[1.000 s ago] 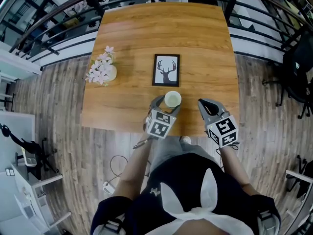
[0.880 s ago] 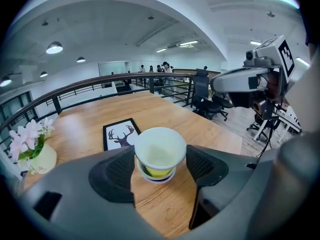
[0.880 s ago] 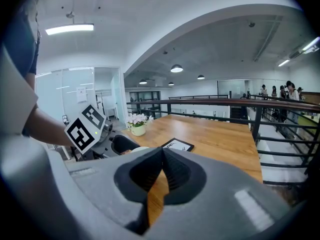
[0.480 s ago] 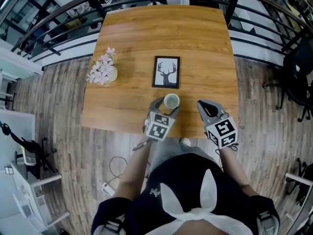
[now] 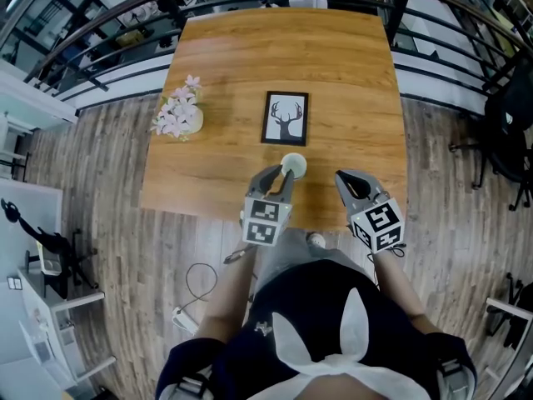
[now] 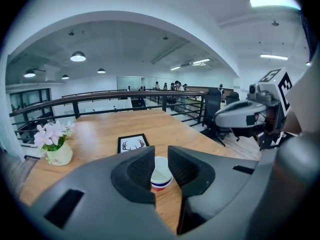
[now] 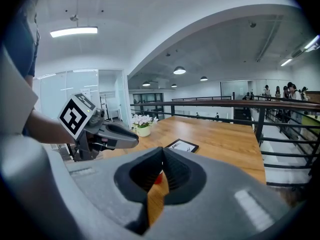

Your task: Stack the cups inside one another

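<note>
Cup (image 6: 161, 171) sides hid behind L hand-held gripper (image 6: 160, 156).

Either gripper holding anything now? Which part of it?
Nothing held. The left gripper has just been closing its jaws, nothing between them; the cups stand on the table just past its tips. The right gripper is shut, empty.

We see our right gripper (image 7: 161, 156) with fingers together, the left gripper (image 7: 107, 135) at left, and a vase (image 7: 143, 130) and framed picture (image 7: 181, 145) on the counter (image 7: 225, 144).
</note>
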`<state>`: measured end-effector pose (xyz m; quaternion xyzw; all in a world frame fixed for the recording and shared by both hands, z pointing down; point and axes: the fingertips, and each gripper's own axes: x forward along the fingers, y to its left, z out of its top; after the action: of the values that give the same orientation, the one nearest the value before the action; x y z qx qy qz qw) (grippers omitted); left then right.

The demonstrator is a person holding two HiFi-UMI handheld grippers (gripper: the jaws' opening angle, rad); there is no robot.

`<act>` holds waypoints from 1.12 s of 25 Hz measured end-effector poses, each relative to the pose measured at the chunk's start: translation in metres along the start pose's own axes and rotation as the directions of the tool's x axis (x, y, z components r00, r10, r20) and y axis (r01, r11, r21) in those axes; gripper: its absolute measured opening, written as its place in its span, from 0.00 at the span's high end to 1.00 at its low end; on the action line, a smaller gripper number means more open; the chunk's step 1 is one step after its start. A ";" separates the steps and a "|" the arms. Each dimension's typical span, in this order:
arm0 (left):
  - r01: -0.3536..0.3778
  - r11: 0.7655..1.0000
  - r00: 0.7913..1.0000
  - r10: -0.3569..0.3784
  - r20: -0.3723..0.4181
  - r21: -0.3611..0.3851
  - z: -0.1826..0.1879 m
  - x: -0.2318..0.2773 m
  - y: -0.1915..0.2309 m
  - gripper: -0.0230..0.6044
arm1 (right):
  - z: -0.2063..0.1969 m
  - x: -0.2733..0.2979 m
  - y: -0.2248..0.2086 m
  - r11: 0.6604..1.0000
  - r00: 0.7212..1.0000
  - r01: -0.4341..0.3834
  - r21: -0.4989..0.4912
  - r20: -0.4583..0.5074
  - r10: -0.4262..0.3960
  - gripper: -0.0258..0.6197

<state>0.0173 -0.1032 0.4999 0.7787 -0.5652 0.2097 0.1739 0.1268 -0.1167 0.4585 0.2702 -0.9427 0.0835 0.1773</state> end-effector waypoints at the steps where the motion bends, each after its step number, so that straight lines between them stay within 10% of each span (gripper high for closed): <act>1: -0.008 1.000 1.000 0.009 0.015 -0.007 0.002 -0.005 0.000 0.84 | 0.000 -0.001 0.003 1.000 1.000 -0.004 -0.002 0.002 0.004 0.96; 28: -0.038 0.998 0.994 0.043 0.103 -0.054 -0.003 -0.072 -0.020 0.94 | 0.006 -0.019 0.065 0.996 0.996 -0.070 -0.050 0.052 0.073 0.96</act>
<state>0.0160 -0.0377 0.4636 0.7721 -0.5944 0.1578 0.1600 0.1051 -0.0549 0.4414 0.2339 -0.9580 0.0597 0.1550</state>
